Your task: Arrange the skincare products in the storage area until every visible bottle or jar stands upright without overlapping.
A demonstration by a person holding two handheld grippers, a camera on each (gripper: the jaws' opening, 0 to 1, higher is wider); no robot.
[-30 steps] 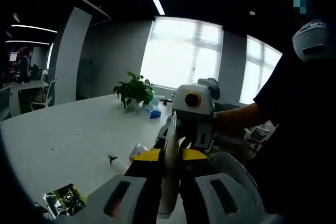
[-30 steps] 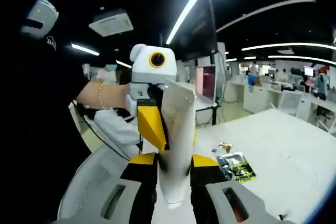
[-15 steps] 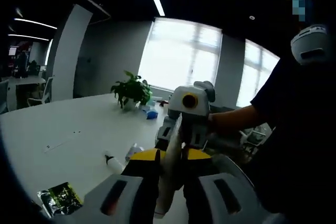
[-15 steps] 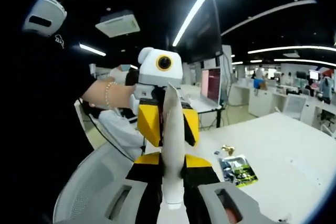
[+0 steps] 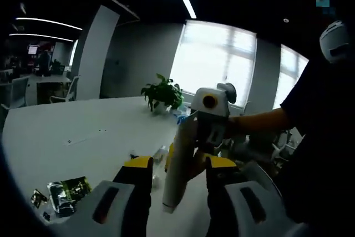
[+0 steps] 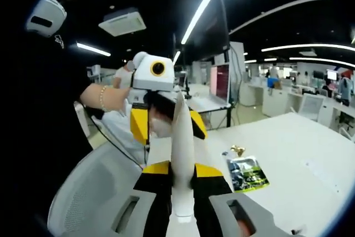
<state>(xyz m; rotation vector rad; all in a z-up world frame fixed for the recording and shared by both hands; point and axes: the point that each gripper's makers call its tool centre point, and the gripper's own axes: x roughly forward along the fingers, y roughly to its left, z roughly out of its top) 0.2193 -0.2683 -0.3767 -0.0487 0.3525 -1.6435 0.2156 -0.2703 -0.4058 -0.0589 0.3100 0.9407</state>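
Observation:
A white squeeze tube (image 6: 182, 131) stands cap-down between my right gripper's (image 6: 183, 173) yellow-tipped jaws, which are shut on it. In the left gripper view the same tube (image 5: 175, 181) hangs in the gap of my left gripper (image 5: 180, 165), whose jaws stand apart on either side without touching it. The right gripper (image 5: 202, 129) holds the tube's upper end from behind. Seen from the right gripper view, the left gripper (image 6: 166, 126) faces me with its jaws spread wide around the tube's top. Both grippers are held in the air above the white table (image 5: 83, 137).
A foil sachet (image 5: 66, 192) lies at the table's near left, and a small bottle (image 5: 158, 154) lies further in. A potted plant (image 5: 165, 94) stands at the far end. In the right gripper view a white chair (image 6: 89, 192) is close on the left, the sachet (image 6: 247, 173) right of the tube.
My left gripper has opened and let go of the tube, which both grippers held before. The right gripper keeps its hold. Both views have shifted slightly.

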